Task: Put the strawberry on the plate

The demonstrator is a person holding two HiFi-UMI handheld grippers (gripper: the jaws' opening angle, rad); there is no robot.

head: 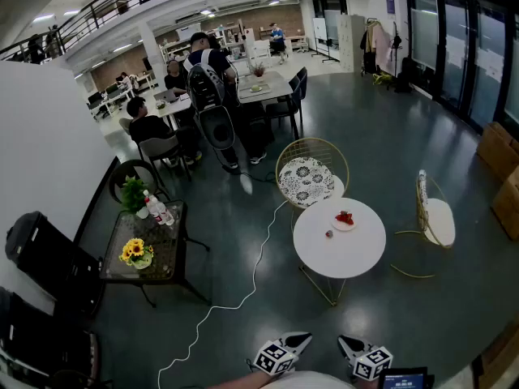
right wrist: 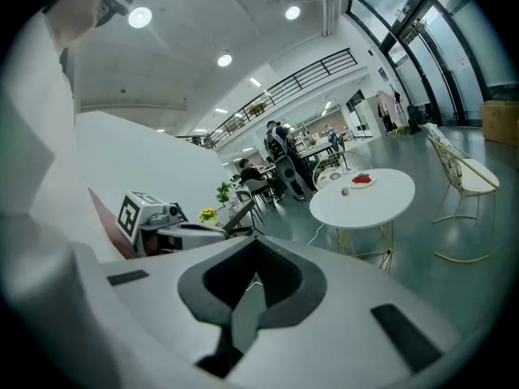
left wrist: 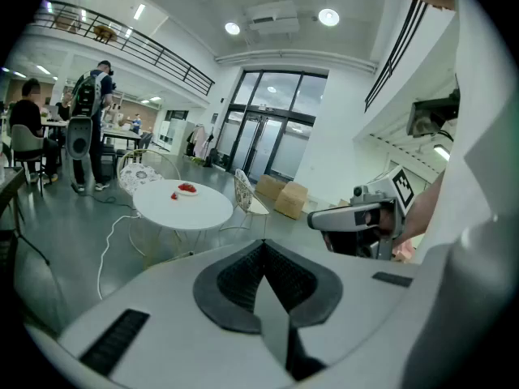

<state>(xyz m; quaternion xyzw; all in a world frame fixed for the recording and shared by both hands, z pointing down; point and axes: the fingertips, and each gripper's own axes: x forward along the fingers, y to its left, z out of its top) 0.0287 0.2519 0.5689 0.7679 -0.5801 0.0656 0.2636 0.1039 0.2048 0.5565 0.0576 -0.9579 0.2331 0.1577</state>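
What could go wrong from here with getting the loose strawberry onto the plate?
1. The white cable lies across the floor near the way to the round table, so it could trip the person on the approach.
2. The strawberry is small and lies close to the plate, which already holds red fruit. A clumsy grasp might squash it or nudge the plate.

A round white table (head: 350, 254) on thin gold wire legs stood on the dark grey floor (head: 389, 136). Two things lay directly on its top: a small white plate (head: 336, 226) toward the far edge, with red fruit on it, and a single strawberry (head: 329, 234) just beside the plate, on the bare tabletop.
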